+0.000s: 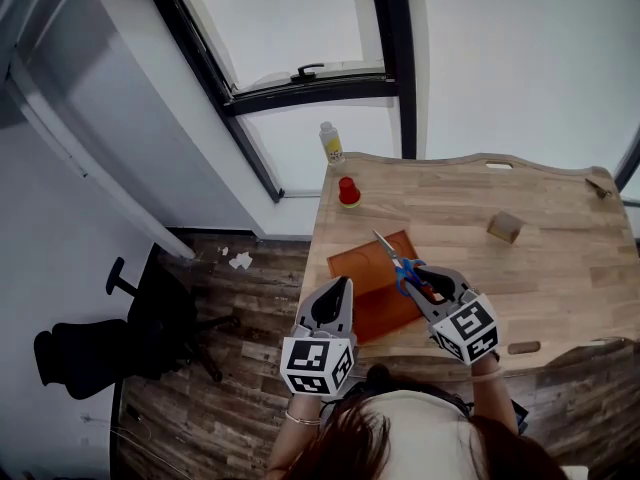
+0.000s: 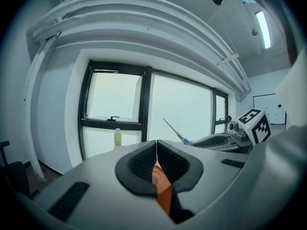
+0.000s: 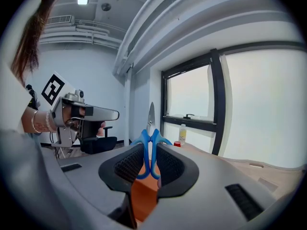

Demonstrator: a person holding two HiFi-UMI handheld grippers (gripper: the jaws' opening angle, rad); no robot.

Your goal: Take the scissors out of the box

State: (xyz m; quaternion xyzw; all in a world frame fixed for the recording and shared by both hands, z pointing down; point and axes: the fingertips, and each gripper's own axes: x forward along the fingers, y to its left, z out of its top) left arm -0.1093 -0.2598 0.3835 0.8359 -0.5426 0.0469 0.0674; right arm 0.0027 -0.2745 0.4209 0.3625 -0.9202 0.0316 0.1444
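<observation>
The scissors (image 1: 398, 260) have blue handles and steel blades that point up and away over the orange box (image 1: 372, 280) on the wooden table (image 1: 550, 268). My right gripper (image 1: 418, 276) is shut on the handles. In the right gripper view the blue loops (image 3: 149, 152) sit pinched between the pads, with the blade (image 3: 150, 115) standing upright. My left gripper (image 1: 337, 288) hangs at the box's near left corner, shut with nothing in it; its pads (image 2: 144, 161) meet in a thin line. From the left gripper view the scissors (image 2: 175, 132) show off to the right.
A red cup (image 1: 348, 191) and a small bottle (image 1: 331, 142) stand at the table's far left corner. A small wooden block (image 1: 505, 227) lies at the right. A black office chair (image 1: 110, 338) stands on the floor to the left, below the window (image 1: 300, 78).
</observation>
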